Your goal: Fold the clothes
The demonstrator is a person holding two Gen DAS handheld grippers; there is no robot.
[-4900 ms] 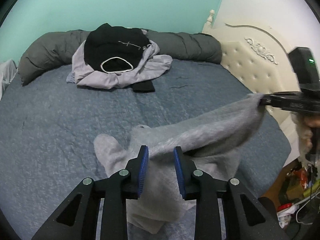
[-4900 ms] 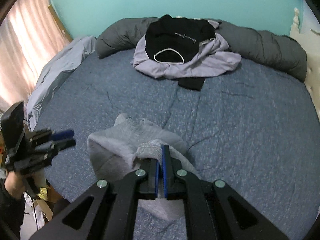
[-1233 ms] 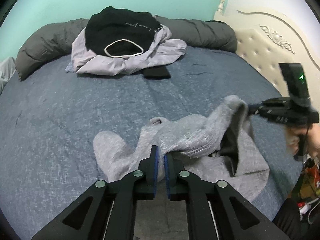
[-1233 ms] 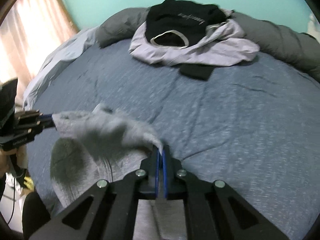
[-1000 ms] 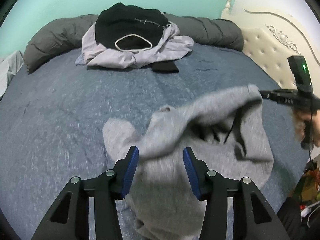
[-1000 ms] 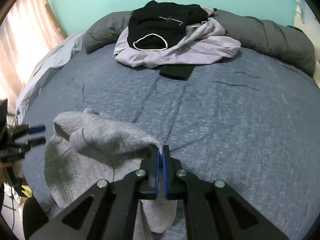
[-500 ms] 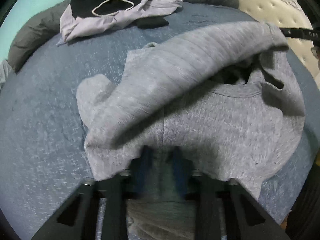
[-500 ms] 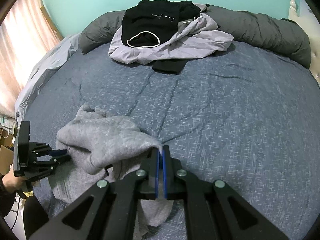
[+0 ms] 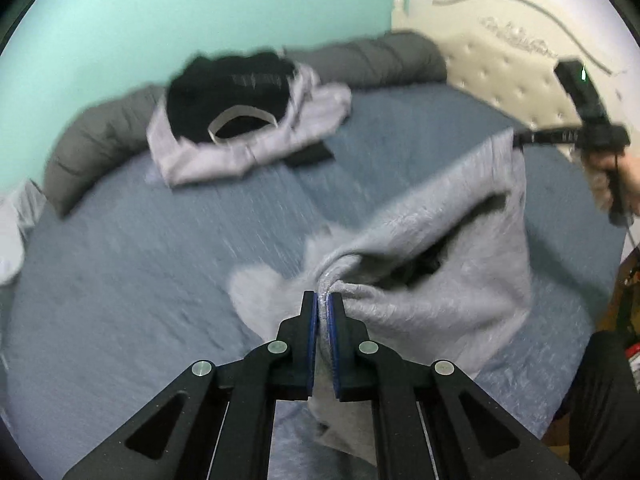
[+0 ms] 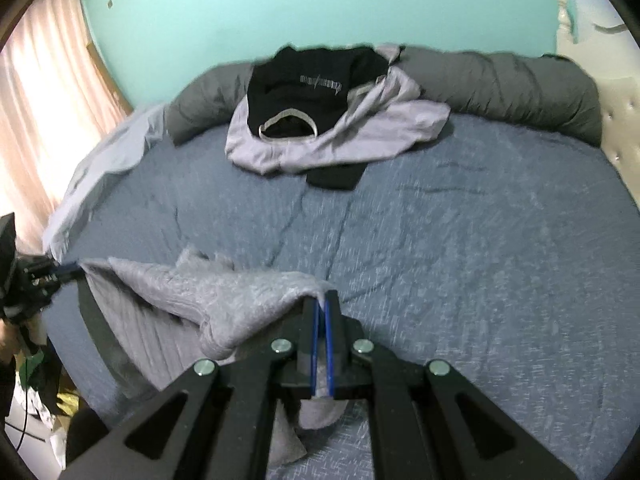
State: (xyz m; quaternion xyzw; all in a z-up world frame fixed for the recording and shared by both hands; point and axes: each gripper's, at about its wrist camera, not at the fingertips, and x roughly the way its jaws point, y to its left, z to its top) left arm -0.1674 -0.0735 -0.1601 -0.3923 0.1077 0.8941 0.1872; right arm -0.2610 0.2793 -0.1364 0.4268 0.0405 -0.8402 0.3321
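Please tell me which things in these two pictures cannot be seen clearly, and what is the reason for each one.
- Grey garment: motion blur in the left wrist view; the left gripper covers its lower hem. What kind of garment it is, I cannot tell.
- Print on the black top: too small and blurred in both views.
- Garment under the right gripper: hidden by the gripper's black frame in the right wrist view.
- Floor clutter: cut off by the fisheye edge.

Fuzzy grey fleece garment (image 9: 460, 240)
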